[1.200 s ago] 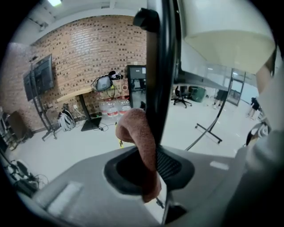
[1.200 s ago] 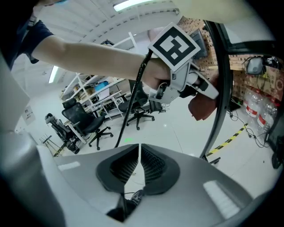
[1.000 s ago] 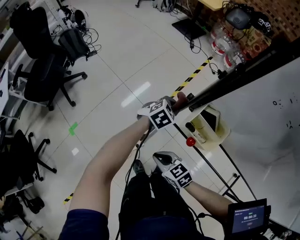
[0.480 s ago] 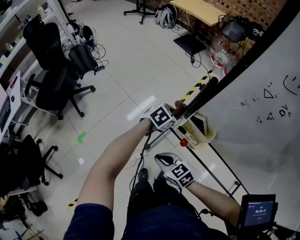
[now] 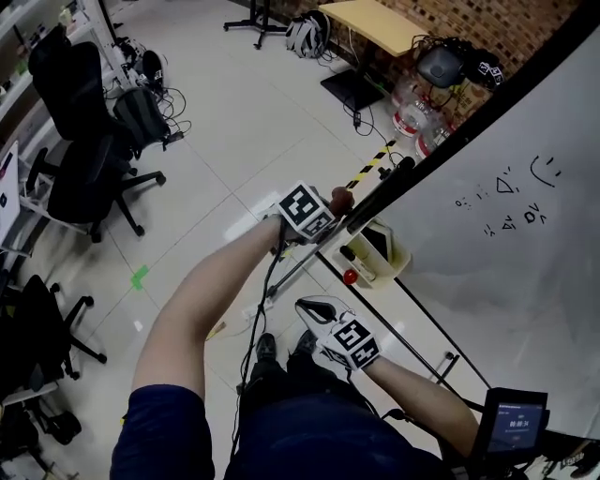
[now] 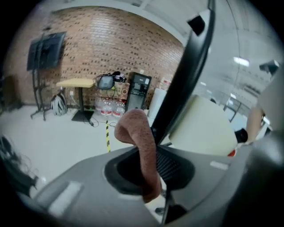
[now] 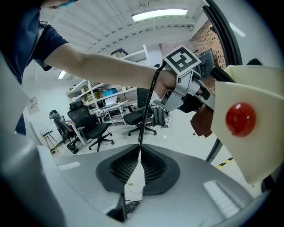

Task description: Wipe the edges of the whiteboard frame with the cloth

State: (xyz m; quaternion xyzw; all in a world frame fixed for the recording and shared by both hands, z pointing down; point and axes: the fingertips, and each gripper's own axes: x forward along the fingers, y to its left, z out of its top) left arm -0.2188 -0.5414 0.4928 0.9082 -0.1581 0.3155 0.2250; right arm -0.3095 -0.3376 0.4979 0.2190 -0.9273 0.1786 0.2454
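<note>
My left gripper (image 5: 330, 208) is shut on a brown cloth (image 5: 340, 198) and holds it against the black frame (image 5: 441, 150) at the left edge of the whiteboard (image 5: 525, 253). In the left gripper view the cloth (image 6: 141, 146) stands up between the jaws beside the black frame (image 6: 184, 75). My right gripper (image 5: 315, 308) hangs lower, in front of the person's body, apart from the board. In its own view the right gripper (image 7: 138, 166) is shut with nothing between the jaws, and it looks up at the left gripper (image 7: 186, 91) and the cloth (image 7: 203, 122).
A cream holder (image 5: 380, 248) with a red knob (image 5: 350, 277) hangs on the board's stand below the left gripper. Black office chairs (image 5: 84, 159) stand at the left. Water bottles (image 5: 412, 117) and a table (image 5: 375, 19) are by the brick wall. A timer screen (image 5: 511, 422) sits bottom right.
Both grippers have risen. The left one has carried the cloth up along the black frame edge, rolling a little. More of the board's writing shows now.
</note>
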